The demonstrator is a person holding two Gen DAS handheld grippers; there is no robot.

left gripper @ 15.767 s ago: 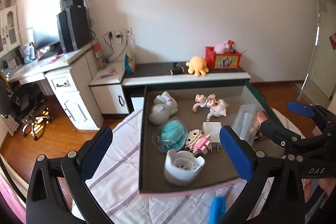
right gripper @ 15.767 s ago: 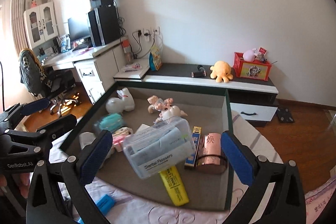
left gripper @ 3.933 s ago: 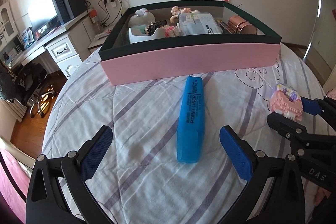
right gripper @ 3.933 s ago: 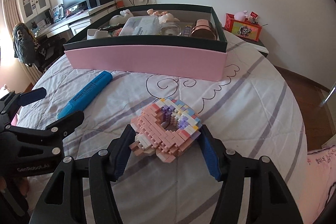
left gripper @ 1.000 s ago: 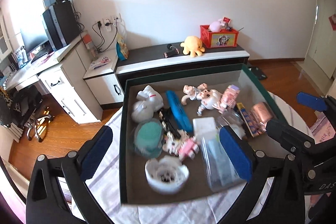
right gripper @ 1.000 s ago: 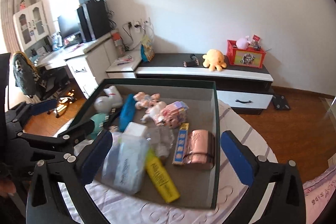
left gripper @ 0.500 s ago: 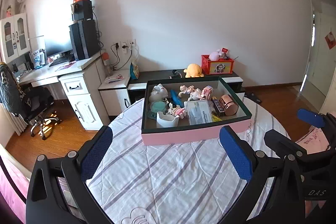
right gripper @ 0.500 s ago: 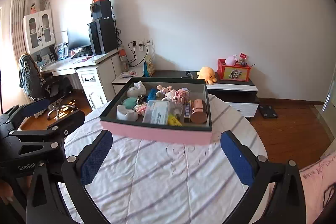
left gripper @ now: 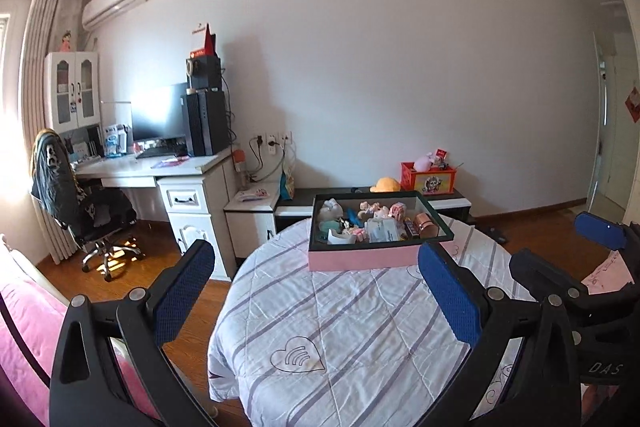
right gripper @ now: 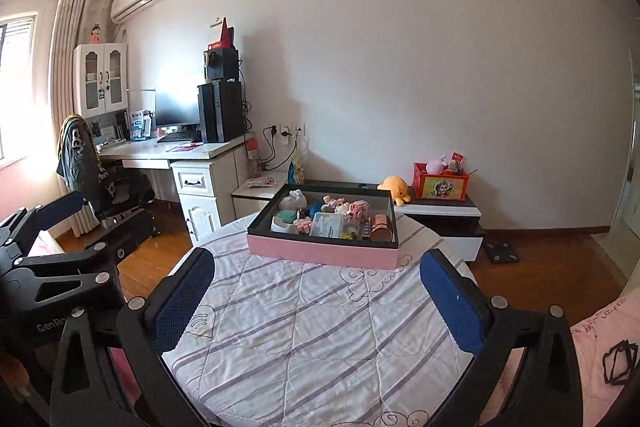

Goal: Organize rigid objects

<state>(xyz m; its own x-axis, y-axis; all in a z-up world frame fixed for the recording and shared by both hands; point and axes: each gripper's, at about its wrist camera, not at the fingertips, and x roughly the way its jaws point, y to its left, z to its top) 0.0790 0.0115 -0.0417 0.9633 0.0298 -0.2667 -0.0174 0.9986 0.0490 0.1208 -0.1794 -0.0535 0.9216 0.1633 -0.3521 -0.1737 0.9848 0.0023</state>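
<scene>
A pink box with a dark rim (left gripper: 362, 261) (right gripper: 320, 251) sits at the far side of the round bed-like table with a striped quilt (left gripper: 360, 327) (right gripper: 320, 327). Inside lie several small rigid items: a clear plastic case (right gripper: 328, 225), a copper can (left gripper: 425, 223) (right gripper: 380, 227), a white cup (left gripper: 340, 237), toy figures and a pink block toy (right gripper: 357, 209). My left gripper (left gripper: 316, 295) is open and empty, well back from the box. My right gripper (right gripper: 316, 297) is open and empty too, also far from the box.
A white desk with a monitor and speakers (left gripper: 192, 131) and a black chair (left gripper: 80, 203) stand at the left. Behind the table, a low black-and-white cabinet (right gripper: 440, 211) holds an orange plush and a red box. Wooden floor surrounds the table; pink bedding lies at both lower corners.
Both grippers have pulled far back and up from the box, which now looks small and distant. Earlier the blue marker and the pink block toy lay outside it; now they are inside.
</scene>
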